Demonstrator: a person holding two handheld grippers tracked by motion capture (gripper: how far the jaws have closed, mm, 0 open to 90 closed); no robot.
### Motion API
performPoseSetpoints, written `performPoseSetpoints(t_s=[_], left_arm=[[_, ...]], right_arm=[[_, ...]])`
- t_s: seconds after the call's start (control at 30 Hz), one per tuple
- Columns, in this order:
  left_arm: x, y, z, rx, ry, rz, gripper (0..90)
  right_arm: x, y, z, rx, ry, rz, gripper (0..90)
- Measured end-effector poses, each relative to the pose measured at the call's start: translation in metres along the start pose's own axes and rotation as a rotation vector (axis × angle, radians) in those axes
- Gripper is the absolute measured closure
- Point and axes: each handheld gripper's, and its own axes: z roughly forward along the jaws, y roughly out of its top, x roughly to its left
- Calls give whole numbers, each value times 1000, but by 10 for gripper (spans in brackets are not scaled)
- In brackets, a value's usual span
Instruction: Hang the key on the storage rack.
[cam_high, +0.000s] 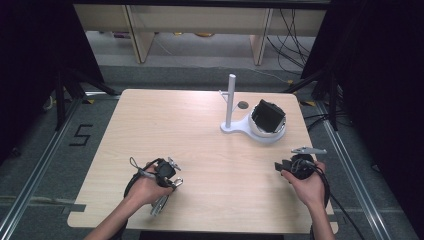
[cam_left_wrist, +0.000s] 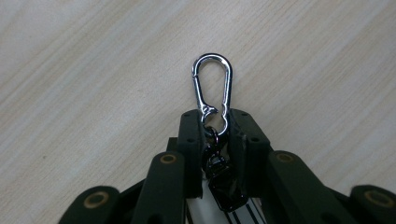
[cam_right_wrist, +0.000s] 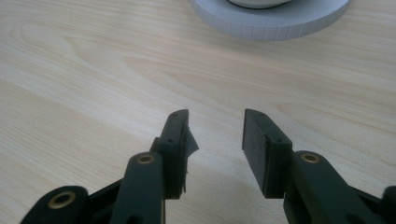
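My left gripper (cam_left_wrist: 215, 119) is shut on the lower end of a silver carabiner clip (cam_left_wrist: 228, 84), whose loop sticks out past the jaw tips over the wooden table (cam_left_wrist: 93, 70). A small black fob (cam_left_wrist: 224, 182) hangs from the clip between the jaws. In the high view the left gripper (cam_high: 170, 179) sits near the table's front left, held by a hand. My right gripper (cam_right_wrist: 215, 126) is open with nothing between its jaws and points toward a white round base (cam_right_wrist: 271, 25). From above, the right gripper (cam_high: 282, 166) is at the front right.
A white stand with an upright post (cam_high: 230, 100) and a curved base (cam_high: 240, 129) holds a white bowl with a black object (cam_high: 268, 116) in it at the back right of the table (cam_high: 200, 130). A small dark disc (cam_high: 243, 105) lies behind it.
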Motion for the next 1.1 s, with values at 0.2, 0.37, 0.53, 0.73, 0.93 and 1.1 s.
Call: performPoseSetpoints(t_s=[0.2, 0.37, 0.53, 0.73, 0.93, 1.1], left_arm=[[1, -2, 0, -10, -10, -7, 754], [1, -3, 0, -23, -8, 13, 754], [1, -4, -1, -26, -3, 25, 754], [0, -7, 0, -56, 1, 8, 755], [1, -11, -2, -87, 3, -4, 756], [2, -13, -7, -115, 1, -3, 756]], right_arm=[[0, 0, 0, -2, 0, 0, 615], [-1, 0, -1, -5, 16, -1, 614], [-1, 0, -1, -5, 16, -2, 614], [-1, 0, -1, -5, -2, -20, 613], [-1, 0, -1, -6, 13, -1, 608], [0, 0, 0, -6, -4, 1, 605]])
